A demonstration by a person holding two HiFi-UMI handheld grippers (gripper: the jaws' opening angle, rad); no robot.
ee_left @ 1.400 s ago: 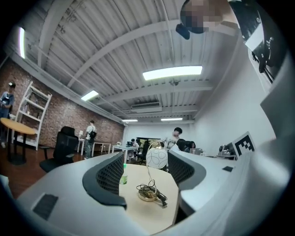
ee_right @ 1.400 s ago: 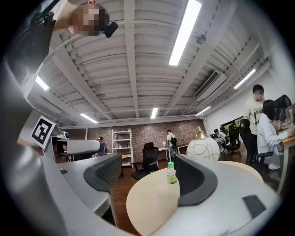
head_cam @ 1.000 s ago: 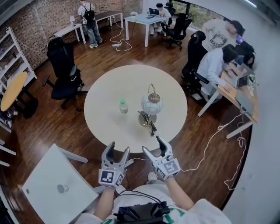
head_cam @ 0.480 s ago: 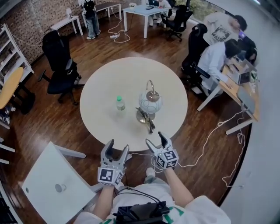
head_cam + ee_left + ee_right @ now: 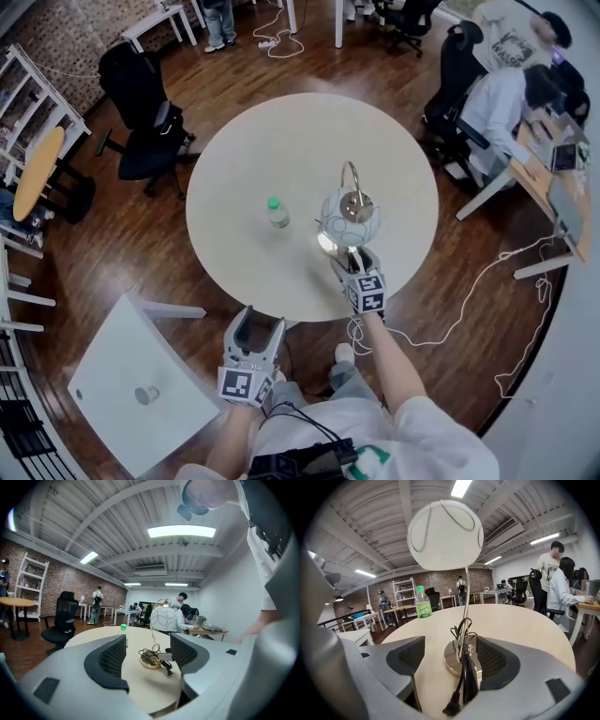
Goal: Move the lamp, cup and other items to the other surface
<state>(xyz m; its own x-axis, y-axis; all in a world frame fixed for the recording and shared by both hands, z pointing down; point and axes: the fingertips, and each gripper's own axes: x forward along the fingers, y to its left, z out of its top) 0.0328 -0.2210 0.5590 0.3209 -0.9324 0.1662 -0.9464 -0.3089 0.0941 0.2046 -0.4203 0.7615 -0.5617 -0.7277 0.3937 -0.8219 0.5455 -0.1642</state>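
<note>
On the round cream table [image 5: 272,141] stands a lamp [image 5: 349,217] with a white globe shade and a metal base wrapped in its black cord. My right gripper [image 5: 352,258] reaches over the table's near edge. It is open and its jaws have just closed a little, with the lamp's base [image 5: 457,660] and stem between the pads, untouched. A green-capped bottle [image 5: 277,213] stands left of the lamp. My left gripper [image 5: 255,323] is open and empty, off the table's near edge. A small cup [image 5: 145,395] sits on the white square table [image 5: 103,366] at lower left.
A black office chair [image 5: 141,103] stands left of the round table. People sit at desks [image 5: 553,159] at the right. A white cable [image 5: 469,300] trails over the wooden floor. White shelves [image 5: 23,103] and a yellow round table [image 5: 36,173] stand at far left.
My right gripper has gone forward and down over the table edge to the lamp's base. My left gripper has sunk a little. The head view has shifted closer to the table.
</note>
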